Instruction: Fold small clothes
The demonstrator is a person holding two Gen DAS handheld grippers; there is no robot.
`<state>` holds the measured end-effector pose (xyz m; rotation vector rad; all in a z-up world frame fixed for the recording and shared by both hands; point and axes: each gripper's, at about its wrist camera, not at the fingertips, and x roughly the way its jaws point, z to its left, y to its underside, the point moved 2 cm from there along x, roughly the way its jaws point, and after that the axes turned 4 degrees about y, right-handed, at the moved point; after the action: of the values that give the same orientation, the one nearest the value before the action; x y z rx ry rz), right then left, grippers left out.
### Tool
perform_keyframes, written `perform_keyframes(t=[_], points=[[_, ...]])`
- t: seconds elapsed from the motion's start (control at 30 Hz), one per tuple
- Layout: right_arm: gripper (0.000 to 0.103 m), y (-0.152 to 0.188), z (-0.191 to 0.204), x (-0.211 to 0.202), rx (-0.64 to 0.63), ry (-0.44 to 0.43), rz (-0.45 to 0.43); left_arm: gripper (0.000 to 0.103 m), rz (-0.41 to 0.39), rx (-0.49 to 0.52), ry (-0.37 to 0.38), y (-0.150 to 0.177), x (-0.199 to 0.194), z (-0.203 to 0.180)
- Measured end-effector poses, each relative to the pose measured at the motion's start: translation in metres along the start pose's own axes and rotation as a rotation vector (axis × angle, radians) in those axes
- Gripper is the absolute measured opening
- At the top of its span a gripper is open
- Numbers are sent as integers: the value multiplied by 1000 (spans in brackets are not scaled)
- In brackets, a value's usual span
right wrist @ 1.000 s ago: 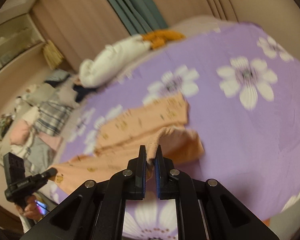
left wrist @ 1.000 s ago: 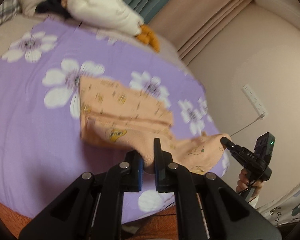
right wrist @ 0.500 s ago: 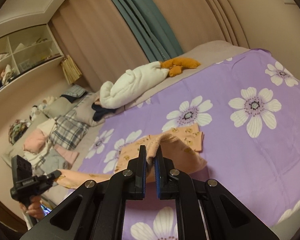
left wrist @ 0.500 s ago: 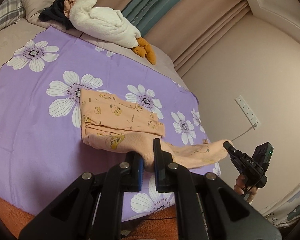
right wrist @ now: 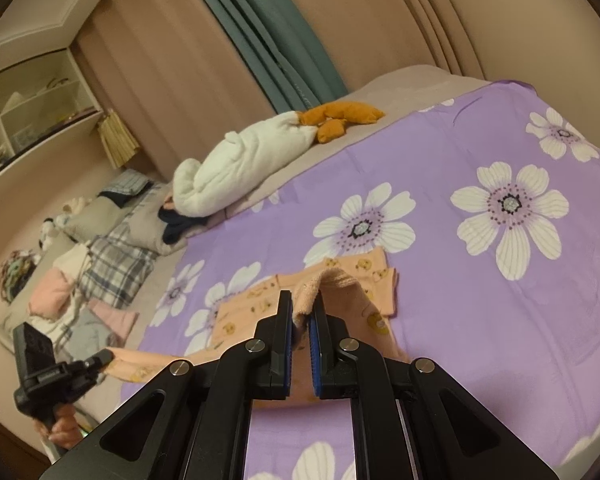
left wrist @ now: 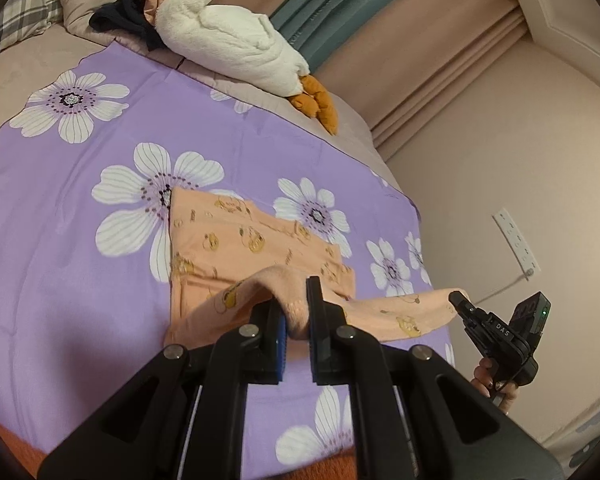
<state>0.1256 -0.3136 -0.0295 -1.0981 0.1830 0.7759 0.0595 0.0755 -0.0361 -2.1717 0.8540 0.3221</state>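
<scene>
Holding the garment (left wrist: 236, 240) half folded on the sheet (left wrist: 60, 264), well apart from the goose (left wrist: 228, 44) and on the side nearest the cameras. Far half flat on the sheet, near edge lifted clear and draped in a loose arch.

Left gripper (left wrist: 296, 300) clamped on that raised edge, with a thick roll of peach cloth between the pads. Right gripper (right wrist: 302, 308) likewise closed on the same edge further along, with the towelling underside showing at the pinch. Each claw also in the other's view, at the ends of the stretched hem.

Compared with a second ago: held edge higher and carried further over the flat layer, toward the goose; cloth between the two pinches drawn straighter, sagging less. Taken as the fold in mid-travel, not yet laid. Judging from this, still to carry the edge on toward the goose, line it up with the far edge and lower it before letting go.

Long axis along the line from one pinch to the other, roughly parallel to the goose's body, and across the direction of the fold. Left end toward the goose's head, right end toward its orange feet. Hard to say which end is waist and which hem, with the fisheye bending the outline; possibly small trousers.
</scene>
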Motion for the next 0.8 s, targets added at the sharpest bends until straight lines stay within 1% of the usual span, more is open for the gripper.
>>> perform_keyframes(t=[0.2, 0.3, 0.37, 0.43, 0.6, 0.67, 0.8], points=[[9, -19, -1, 53, 10, 35, 36, 8, 7, -44, -55, -31, 45, 24], [9, -25, -1, 84, 13, 63, 66, 8, 19, -56, -76, -45, 68, 35], [9, -30, -4, 105, 24, 75, 92, 8, 24, -64, -104, -55, 85, 45], [9, -32, -9, 126, 45, 103, 116, 8, 45, -87, -140, -63, 105, 60], [9, -33, -26, 172, 92, 156, 185, 8, 99, -129, -189, -79, 147, 91], [9, -33, -32, 186, 108, 174, 207, 8, 104, -138, -192, -84, 158, 97], [9, -34, -38, 208, 127, 192, 241, 8, 124, -145, -229, -92, 181, 109]])
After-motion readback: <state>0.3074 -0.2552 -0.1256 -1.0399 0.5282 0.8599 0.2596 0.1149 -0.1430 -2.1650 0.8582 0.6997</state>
